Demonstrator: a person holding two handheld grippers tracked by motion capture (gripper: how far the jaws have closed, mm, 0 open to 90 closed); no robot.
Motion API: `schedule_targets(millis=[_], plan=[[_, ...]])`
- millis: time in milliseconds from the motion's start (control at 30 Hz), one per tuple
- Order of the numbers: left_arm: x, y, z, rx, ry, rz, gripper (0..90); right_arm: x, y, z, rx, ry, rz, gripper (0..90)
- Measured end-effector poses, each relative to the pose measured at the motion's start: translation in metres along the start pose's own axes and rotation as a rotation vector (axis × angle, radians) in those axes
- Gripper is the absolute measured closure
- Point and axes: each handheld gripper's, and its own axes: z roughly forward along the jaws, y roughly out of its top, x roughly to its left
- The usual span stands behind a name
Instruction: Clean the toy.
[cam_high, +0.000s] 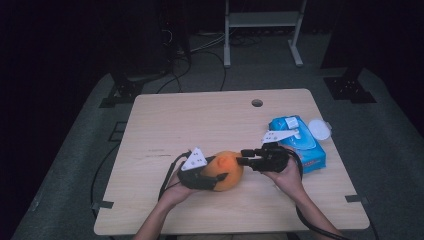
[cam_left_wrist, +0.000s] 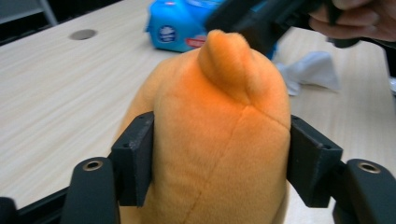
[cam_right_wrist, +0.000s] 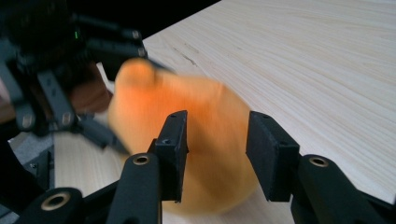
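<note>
An orange plush toy (cam_high: 227, 170) rests on the wooden table (cam_high: 200, 120) near its front middle. My left gripper (cam_high: 212, 180) is shut on it, and in the left gripper view both pads (cam_left_wrist: 135, 158) press into the sides of the plush (cam_left_wrist: 219, 121), whose small nub points up. My right gripper (cam_high: 243, 160) hovers just right of the toy with its jaws apart and nothing between them. In the right gripper view the blurred plush (cam_right_wrist: 205, 121) lies just beyond the open gripper (cam_right_wrist: 217, 140), with the left gripper (cam_right_wrist: 60, 93) behind it.
A blue pack of wipes (cam_high: 297, 142) lies at the table's right side with a round white lid (cam_high: 320, 129) beside it. A crumpled white tissue (cam_left_wrist: 310, 70) sits near the pack. A cable hole (cam_high: 257, 103) marks the far edge.
</note>
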Motion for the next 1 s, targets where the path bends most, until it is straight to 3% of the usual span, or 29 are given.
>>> schedule_targets(millis=[67, 200, 233, 267, 333, 400, 600, 867, 1000], plan=[[-0.010, 0.004, 0.001, 0.028, 0.007, 0.030, 28.7, 0.001, -0.001, -0.002, -0.010, 0.011, 0.008, 56.4], [-0.026, 0.003, -0.002, 0.051, -0.023, 0.059, 26.6, 0.008, -0.004, -0.002, 0.011, 0.039, 0.006, 56.5], [-0.028, 0.002, -0.004, 0.055, -0.043, 0.056, 26.5, 0.009, -0.006, -0.001, 0.025, 0.046, -0.002, 56.4], [-0.032, 0.000, -0.010, 0.054, -0.095, 0.040, 26.5, 0.013, -0.012, -0.001, 0.062, 0.066, -0.016, 56.4], [-0.033, 0.001, -0.018, 0.051, -0.160, 0.034, 26.5, 0.017, -0.020, -0.003, 0.083, 0.089, -0.026, 56.4], [-0.030, 0.005, -0.024, 0.038, -0.198, 0.023, 25.9, 0.022, -0.027, -0.009, 0.102, 0.093, -0.058, 56.2], [-0.011, 0.021, -0.019, -0.009, -0.194, -0.027, 18.2, 0.028, -0.043, -0.018, 0.134, 0.105, -0.109, 55.7], [-0.002, 0.020, 0.017, 0.100, -0.205, -0.011, 17.3, 0.032, -0.051, -0.026, 0.141, 0.113, -0.155, 52.4], [-0.004, 0.011, 0.019, 0.104, -0.223, -0.009, 17.5, 0.032, -0.056, -0.036, 0.136, 0.113, -0.155, 51.8]])
